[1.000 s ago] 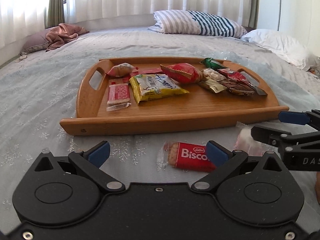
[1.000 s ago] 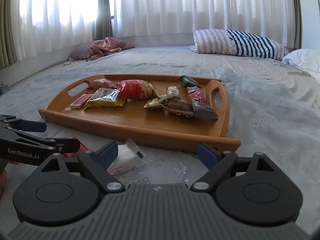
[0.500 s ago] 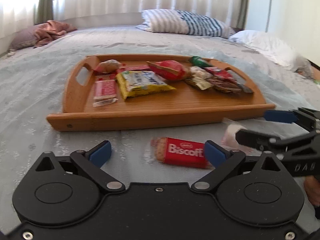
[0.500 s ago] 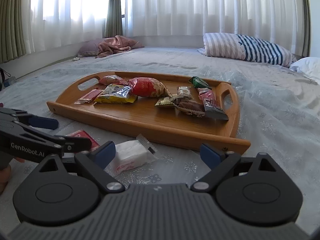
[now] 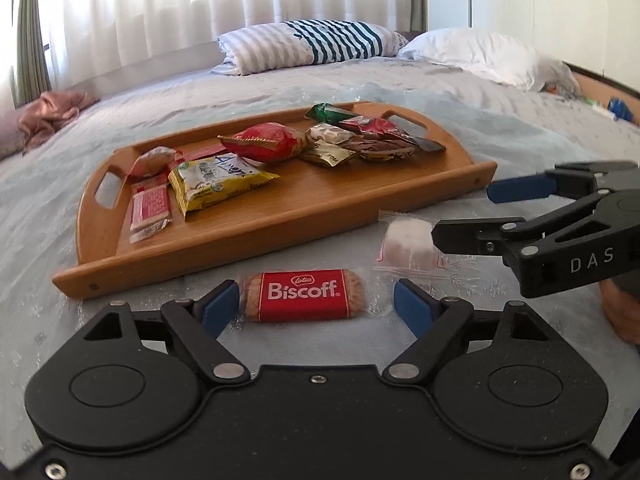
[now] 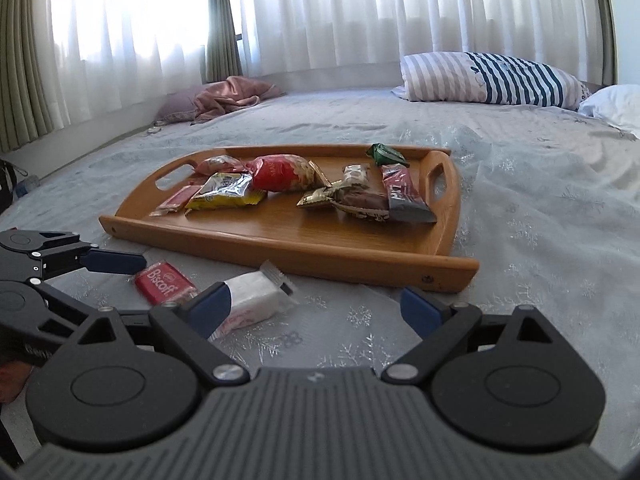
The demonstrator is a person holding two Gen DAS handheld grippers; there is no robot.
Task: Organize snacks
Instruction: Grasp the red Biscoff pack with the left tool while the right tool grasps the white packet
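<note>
A wooden tray (image 5: 280, 216) on the bed holds several snack packets; it also shows in the right wrist view (image 6: 320, 236). A red Biscoff biscuit (image 5: 302, 295) lies on the bedspread in front of the tray, between the open fingers of my left gripper (image 5: 316, 306). A white wrapped snack (image 5: 408, 242) lies to its right, just in front of my right gripper's fingers (image 5: 460, 236). In the right wrist view my right gripper (image 6: 320, 306) is open, its left fingertip over the white snack (image 6: 252, 300). The Biscoff (image 6: 164, 282) lies left of it.
A striped pillow (image 5: 308, 46) and a white pillow (image 5: 480, 54) lie at the far side of the bed. A pink cloth (image 6: 228, 96) lies by the curtained window. A light embroidered bedspread (image 6: 540, 220) surrounds the tray.
My left gripper has moved forward and turned so the Biscoff now lies between its fingers. My right gripper has closed in on the white snack.
</note>
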